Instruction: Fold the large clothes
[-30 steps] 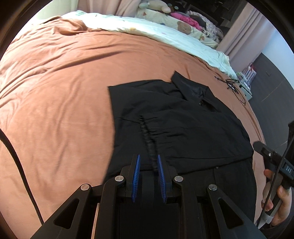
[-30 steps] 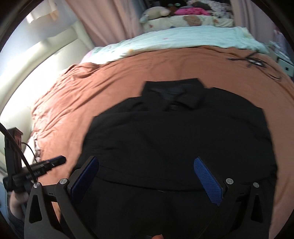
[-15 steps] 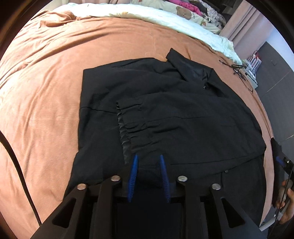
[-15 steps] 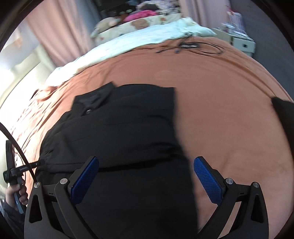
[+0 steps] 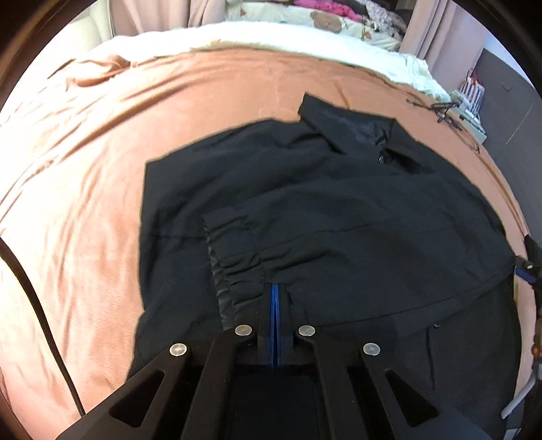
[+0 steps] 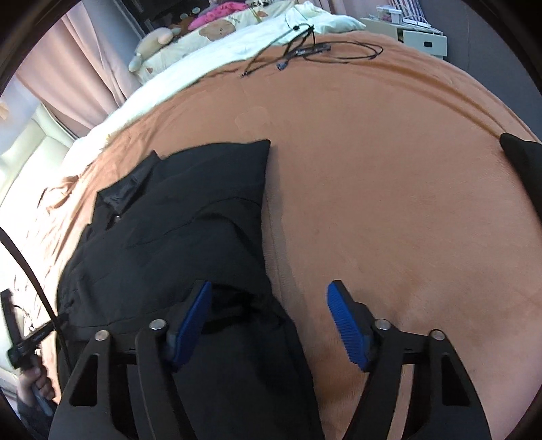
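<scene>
Left gripper [image 5: 275, 287] fingers have now closed together above the black jacket [image 5: 338, 216]; right gripper [image 6: 269, 298] fingers have narrowed but remain apart.

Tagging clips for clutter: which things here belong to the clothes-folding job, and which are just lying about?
Part of the job:
black jacket, spread on the brown bedspread
left tongs, shut
right tongs, open

Just lying about:
tangle of black cables
stuffed toy
bear-print pillow
white quilt

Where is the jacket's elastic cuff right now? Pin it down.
In the left wrist view the elastic cuff lies folded over the black jacket, just left of and beyond the shut left gripper, on the brown bedspread.
</scene>
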Demonstrator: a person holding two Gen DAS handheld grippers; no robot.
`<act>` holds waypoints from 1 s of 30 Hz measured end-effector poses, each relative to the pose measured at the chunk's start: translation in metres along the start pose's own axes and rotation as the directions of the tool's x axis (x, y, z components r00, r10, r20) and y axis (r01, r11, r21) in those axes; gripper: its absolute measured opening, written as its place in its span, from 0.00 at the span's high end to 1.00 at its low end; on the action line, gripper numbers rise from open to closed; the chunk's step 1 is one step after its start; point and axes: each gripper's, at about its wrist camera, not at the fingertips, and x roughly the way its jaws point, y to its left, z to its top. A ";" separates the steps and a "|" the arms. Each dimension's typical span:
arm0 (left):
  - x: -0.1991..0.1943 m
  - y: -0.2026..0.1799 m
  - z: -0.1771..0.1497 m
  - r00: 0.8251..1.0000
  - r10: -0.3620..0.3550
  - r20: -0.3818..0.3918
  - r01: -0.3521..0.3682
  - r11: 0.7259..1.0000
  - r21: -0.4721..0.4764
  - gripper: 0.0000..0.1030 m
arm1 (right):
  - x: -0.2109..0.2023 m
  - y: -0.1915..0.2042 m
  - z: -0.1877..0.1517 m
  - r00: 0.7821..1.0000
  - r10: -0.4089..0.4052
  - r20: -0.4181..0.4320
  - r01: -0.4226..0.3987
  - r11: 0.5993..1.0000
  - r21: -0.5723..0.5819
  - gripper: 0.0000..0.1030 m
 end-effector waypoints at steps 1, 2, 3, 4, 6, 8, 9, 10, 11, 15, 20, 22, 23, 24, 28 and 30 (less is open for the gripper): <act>-0.006 0.002 0.001 1.000 0.006 0.016 -0.006 1.000 -0.004 1.00 | -0.005 0.002 -0.004 1.000 -0.003 -0.008 0.003 1.000 0.002 0.38; -0.009 0.005 0.003 1.000 0.015 0.026 -0.015 1.000 -0.007 1.00 | -0.006 0.000 -0.006 1.000 -0.008 -0.016 0.008 1.000 0.002 0.38; -0.012 0.010 0.004 0.999 0.030 0.032 -0.030 0.999 -0.013 1.00 | -0.001 -0.001 -0.006 0.999 -0.026 -0.026 0.026 1.000 -0.004 0.38; -0.011 0.013 0.005 0.999 0.040 0.029 -0.039 0.999 -0.019 1.00 | -0.003 -0.001 -0.007 0.999 -0.037 -0.029 0.037 0.999 -0.007 0.38; -0.004 0.024 0.006 0.999 0.032 -0.015 -0.033 0.998 -0.049 1.00 | -0.002 -0.001 -0.009 0.998 -0.054 -0.028 0.053 0.998 -0.017 0.38; -0.001 0.032 0.003 0.999 0.016 -0.039 -0.019 0.996 -0.083 1.00 | -0.005 0.001 -0.010 0.998 -0.060 -0.022 0.059 0.998 -0.019 0.38; -0.002 0.035 0.001 0.999 0.008 -0.040 -0.012 0.995 -0.096 1.00 | -0.008 0.001 -0.010 0.998 -0.061 -0.018 0.061 0.998 -0.021 0.38; -0.006 0.038 -0.001 0.999 -0.004 -0.036 0.000 0.994 -0.108 1.00 | -0.012 0.002 -0.011 0.998 -0.063 -0.012 0.062 0.998 -0.026 0.38; -0.010 0.039 -0.002 0.999 -0.016 -0.029 0.012 0.993 -0.116 1.00 | -0.017 0.003 -0.012 0.998 -0.063 -0.006 0.063 0.998 -0.031 0.38; -0.026 0.040 -0.011 0.999 -0.043 -0.027 0.039 0.991 -0.124 0.99 | -0.038 0.005 -0.020 0.999 -0.045 0.018 0.046 0.998 -0.039 0.38; -0.052 0.038 -0.028 0.998 -0.067 -0.013 0.065 0.988 -0.141 0.97 | -0.064 0.008 -0.037 1.000 -0.026 0.011 0.027 0.999 -0.044 0.38; -0.065 0.037 -0.039 0.997 -0.073 0.002 0.072 0.987 -0.145 0.73 | -0.078 0.007 -0.047 0.999 -0.035 0.020 0.036 0.998 -0.049 0.35; -0.073 0.037 -0.045 0.997 -0.075 0.015 0.077 0.986 -0.149 0.61 | -0.084 0.007 -0.053 0.999 -0.040 0.027 0.041 0.998 -0.051 0.33; -0.082 0.038 -0.053 0.997 -0.075 0.036 0.079 0.985 -0.154 0.35 | -0.091 0.007 -0.058 0.999 -0.041 0.036 0.043 0.998 -0.052 0.27; -0.107 0.039 -0.078 0.993 -0.064 0.100 0.080 0.984 -0.162 0.19 | -0.110 0.008 -0.080 0.998 -0.047 0.049 0.051 0.996 -0.074 0.21; -0.112 0.041 -0.090 0.992 -0.068 0.103 0.086 0.981 -0.175 0.19 | -0.118 0.011 -0.095 0.997 -0.054 0.056 0.059 0.994 -0.095 0.21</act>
